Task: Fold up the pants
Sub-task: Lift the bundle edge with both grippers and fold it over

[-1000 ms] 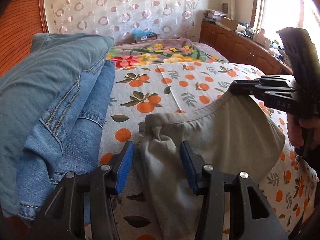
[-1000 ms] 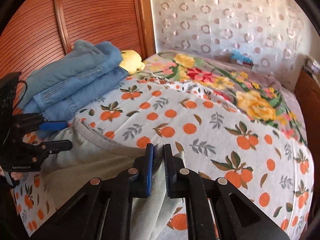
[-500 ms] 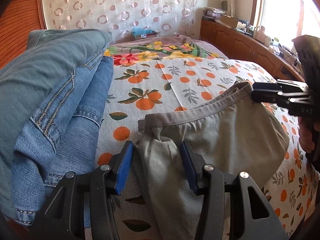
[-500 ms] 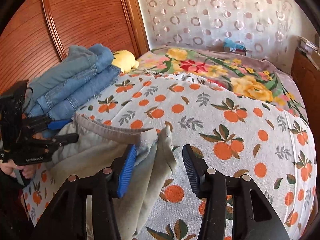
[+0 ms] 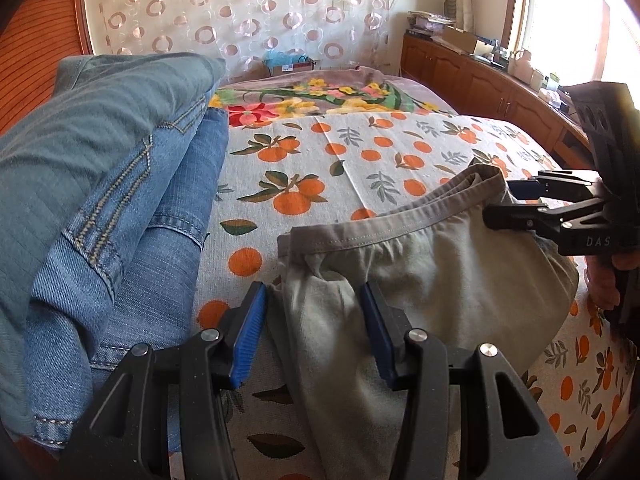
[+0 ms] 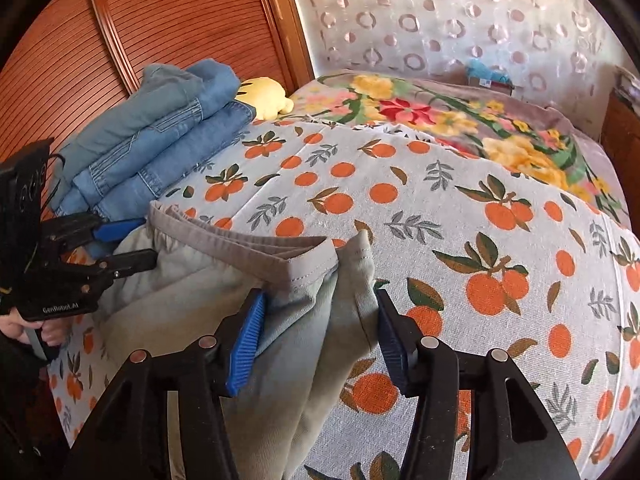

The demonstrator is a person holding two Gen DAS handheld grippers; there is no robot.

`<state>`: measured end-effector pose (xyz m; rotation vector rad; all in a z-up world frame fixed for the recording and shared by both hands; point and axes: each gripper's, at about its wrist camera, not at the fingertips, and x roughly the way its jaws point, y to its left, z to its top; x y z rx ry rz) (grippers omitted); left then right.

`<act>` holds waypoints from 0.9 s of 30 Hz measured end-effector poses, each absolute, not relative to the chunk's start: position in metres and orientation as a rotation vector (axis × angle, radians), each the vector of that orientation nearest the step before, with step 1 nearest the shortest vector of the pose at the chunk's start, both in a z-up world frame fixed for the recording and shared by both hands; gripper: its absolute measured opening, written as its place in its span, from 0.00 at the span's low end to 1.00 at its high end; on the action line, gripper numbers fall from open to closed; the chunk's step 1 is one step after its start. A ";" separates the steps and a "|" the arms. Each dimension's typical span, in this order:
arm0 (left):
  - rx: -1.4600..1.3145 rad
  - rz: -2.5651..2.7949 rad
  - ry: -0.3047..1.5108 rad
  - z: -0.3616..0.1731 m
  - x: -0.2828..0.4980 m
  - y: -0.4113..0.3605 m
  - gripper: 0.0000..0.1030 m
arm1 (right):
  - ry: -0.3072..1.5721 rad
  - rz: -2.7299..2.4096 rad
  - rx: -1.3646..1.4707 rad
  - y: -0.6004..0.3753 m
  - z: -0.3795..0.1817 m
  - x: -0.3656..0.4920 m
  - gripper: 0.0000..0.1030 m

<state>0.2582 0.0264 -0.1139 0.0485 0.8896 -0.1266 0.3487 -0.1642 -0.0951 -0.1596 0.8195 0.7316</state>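
On a bed w/ an orange-print sheet (image 6: 420,216), grey pants (image 5: 440,280) lie folded, waistband toward the headboard. Left gripper (image 5: 314,328) straddles one waistband corner, jaws apart, pads off the cloth. Right gripper (image 6: 320,332) at the opp. corner has just been closing, fabric between its pads but not pinched. Folded jeans (image 6: 152,140) stacked beside the pants.

orange-print bed (image 6: 400,184): grey pants (image 5: 460,280), folded jeans (image 6: 160,148), perhaps a yellow toy (image 6: 266,94)

Bedroom clutter around the bed
Folded jeans (image 6: 160,148) stacked on the orange-print bedspread (image 6: 460,240), yellow plush toy (image 6: 266,98) just behind them.
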 end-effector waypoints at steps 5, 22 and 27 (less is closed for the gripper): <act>0.030 -0.139 0.894 -0.112 0.258 0.025 0.48 | 0.819 0.793 -0.160 -0.169 -0.094 0.342 0.14; 0.017 -0.181 0.914 -0.110 0.275 0.013 0.48 | 0.801 0.728 -0.150 -0.197 -0.103 0.332 0.13; 0.017 -0.176 0.930 -0.117 0.280 0.011 0.48 | 0.793 0.732 -0.150 -0.199 -0.106 0.332 0.14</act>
